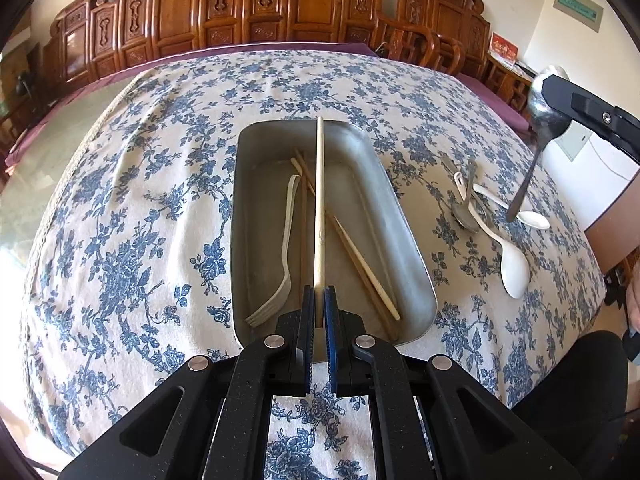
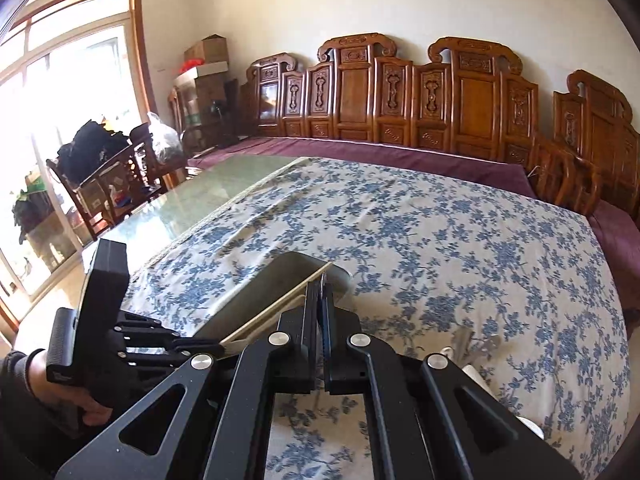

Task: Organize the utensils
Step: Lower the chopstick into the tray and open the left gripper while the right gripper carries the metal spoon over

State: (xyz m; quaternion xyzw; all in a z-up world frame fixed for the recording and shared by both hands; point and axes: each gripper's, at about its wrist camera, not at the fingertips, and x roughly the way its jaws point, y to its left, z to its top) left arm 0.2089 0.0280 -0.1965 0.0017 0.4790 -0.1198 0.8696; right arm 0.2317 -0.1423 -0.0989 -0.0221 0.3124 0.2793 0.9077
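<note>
My left gripper (image 1: 319, 300) is shut on a pale chopstick (image 1: 319, 208) and holds it lengthwise above the grey metal tray (image 1: 400, 216). In the tray lie a white fork (image 1: 282, 256) and several brown chopsticks (image 1: 360, 264). My right gripper (image 2: 322, 292) is shut on a metal spoon (image 1: 540, 120), seen in the left wrist view hanging bowl-up, handle tip above the table at the right. Only the spoon's thin edge (image 2: 321, 285) shows between the right fingers. The left gripper (image 2: 224, 346), its chopstick (image 2: 280, 304) and the tray (image 2: 260, 296) show in the right wrist view.
Right of the tray lie two white spoons (image 1: 514, 268), a metal spoon (image 1: 466, 212) and other utensils on the blue floral tablecloth (image 1: 140, 220). Carved wooden chairs (image 1: 256, 4) line the far side. A bare glass tabletop (image 2: 188, 204) lies left.
</note>
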